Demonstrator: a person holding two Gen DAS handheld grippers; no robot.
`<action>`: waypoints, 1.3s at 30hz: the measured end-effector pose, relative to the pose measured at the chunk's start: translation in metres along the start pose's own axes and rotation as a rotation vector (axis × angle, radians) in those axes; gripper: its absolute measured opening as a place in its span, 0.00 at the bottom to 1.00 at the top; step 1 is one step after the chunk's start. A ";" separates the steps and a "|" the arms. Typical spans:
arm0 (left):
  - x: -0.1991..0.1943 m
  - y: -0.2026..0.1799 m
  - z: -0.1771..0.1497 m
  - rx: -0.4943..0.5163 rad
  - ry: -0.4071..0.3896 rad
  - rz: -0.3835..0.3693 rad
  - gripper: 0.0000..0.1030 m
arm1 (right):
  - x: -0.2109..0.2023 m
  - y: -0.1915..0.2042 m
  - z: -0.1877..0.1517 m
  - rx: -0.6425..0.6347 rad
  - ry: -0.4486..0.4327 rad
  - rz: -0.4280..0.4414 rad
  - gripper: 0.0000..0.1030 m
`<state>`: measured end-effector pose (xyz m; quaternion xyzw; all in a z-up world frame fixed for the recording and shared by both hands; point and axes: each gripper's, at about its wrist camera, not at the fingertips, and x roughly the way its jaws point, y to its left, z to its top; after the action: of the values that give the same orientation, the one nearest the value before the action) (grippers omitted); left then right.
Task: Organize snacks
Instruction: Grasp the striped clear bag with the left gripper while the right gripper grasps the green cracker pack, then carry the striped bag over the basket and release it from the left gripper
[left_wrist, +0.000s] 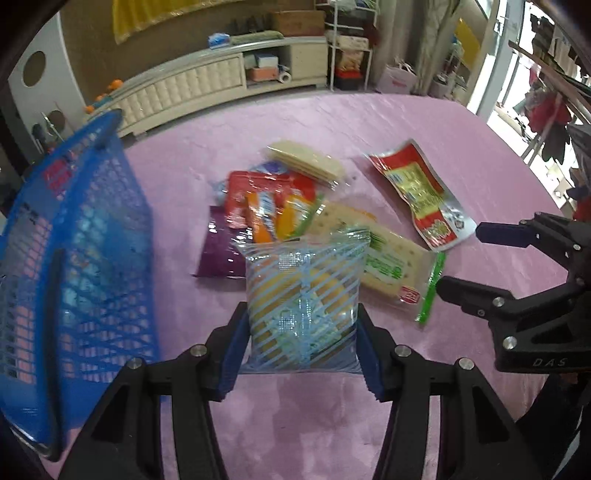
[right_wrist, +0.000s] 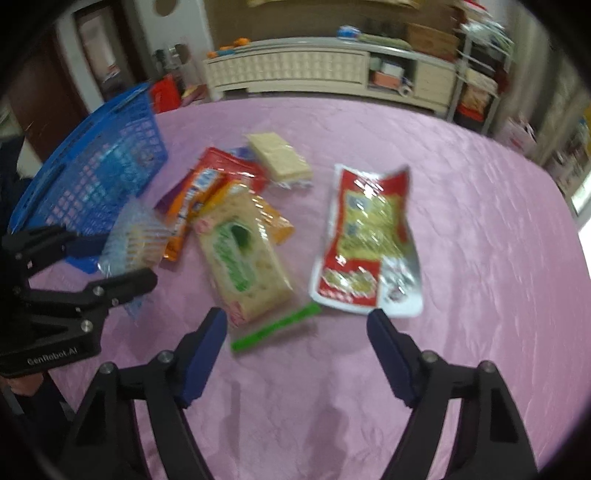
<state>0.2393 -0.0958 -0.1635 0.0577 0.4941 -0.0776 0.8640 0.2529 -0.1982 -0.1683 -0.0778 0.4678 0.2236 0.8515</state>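
The blue striped snack bag (left_wrist: 303, 306) is pinched in the left hand-held gripper (left_wrist: 301, 354), the blue basket (left_wrist: 85, 236) is found at nine o'clock, and the right hand-held gripper (right_wrist: 295, 354) is spread.

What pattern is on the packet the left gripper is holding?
Light blue diagonal stripes on a clear packet, clearest in the left wrist view.
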 end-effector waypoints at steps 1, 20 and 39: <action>0.001 0.003 0.003 -0.003 0.003 0.003 0.50 | 0.001 0.003 0.003 -0.019 0.001 0.007 0.78; 0.016 0.018 0.008 -0.036 0.039 0.048 0.50 | 0.071 0.024 0.034 -0.172 0.105 0.101 0.65; -0.057 0.001 0.005 -0.037 -0.065 0.035 0.50 | -0.021 0.033 0.019 -0.121 -0.020 0.045 0.58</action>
<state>0.2153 -0.0913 -0.1123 0.0475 0.4661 -0.0552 0.8817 0.2427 -0.1686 -0.1374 -0.1164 0.4467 0.2716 0.8445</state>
